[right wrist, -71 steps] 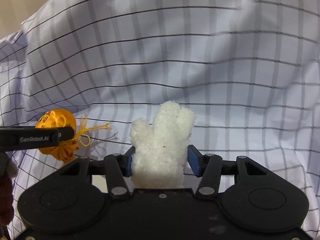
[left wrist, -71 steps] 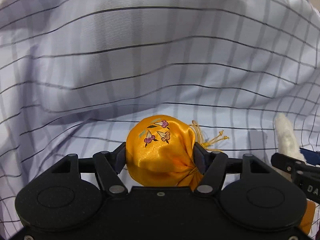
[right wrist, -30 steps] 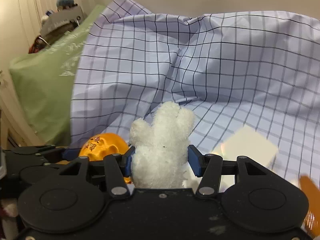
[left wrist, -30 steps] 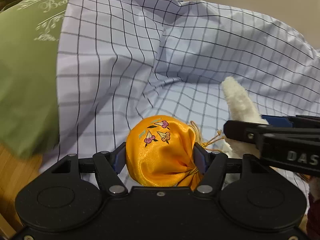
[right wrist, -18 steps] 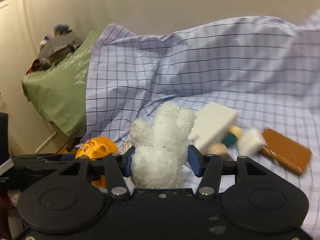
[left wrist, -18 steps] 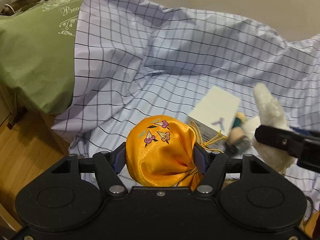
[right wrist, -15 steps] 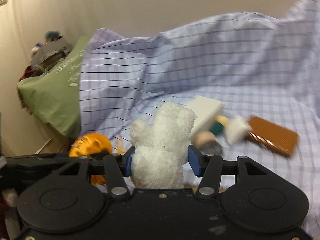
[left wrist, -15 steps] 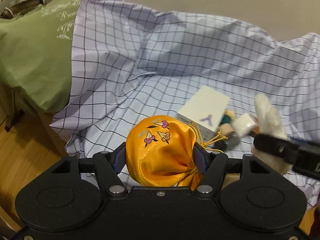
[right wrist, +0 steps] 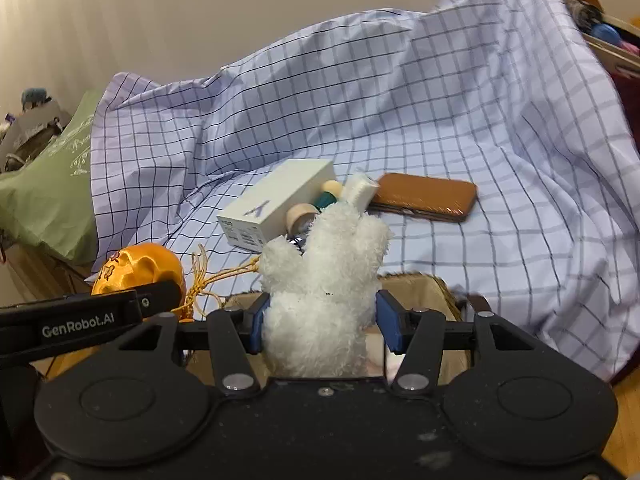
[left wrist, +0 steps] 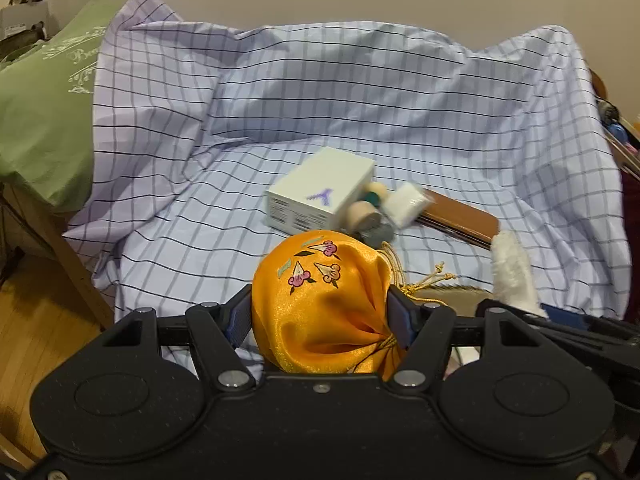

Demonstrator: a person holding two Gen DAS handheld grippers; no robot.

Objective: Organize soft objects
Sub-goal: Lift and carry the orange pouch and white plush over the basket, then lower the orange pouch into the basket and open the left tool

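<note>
Nearest: left gripper (left wrist: 320, 316) pinching an orange satin pouch (left wrist: 320, 300) between its blue pads, flower embroidery up, gold drawstring cord (left wrist: 420, 280) trailing to the right. Right gripper (right wrist: 320, 320) clamped on a white fluffy plush (right wrist: 324, 280), which fills the gap between the pads and blocks the view straight ahead. Both grippers side by side; each shows at the edge of the other's view.

Just below and beyond the plush: rim of a tan woven basket (right wrist: 420, 284), contents not clear.

Farther out, on the checked lilac sheet (left wrist: 180, 232): a white box (left wrist: 320, 192) with a purple mark, small wooden pieces (left wrist: 362, 214) and a white block (left wrist: 406, 204) crowded against it (blurred), then a brown flat case (right wrist: 424, 196) just beside them.

Far left: green cushion (left wrist: 36, 128) partly under the sheet. Beige wall (right wrist: 200, 12) behind.
</note>
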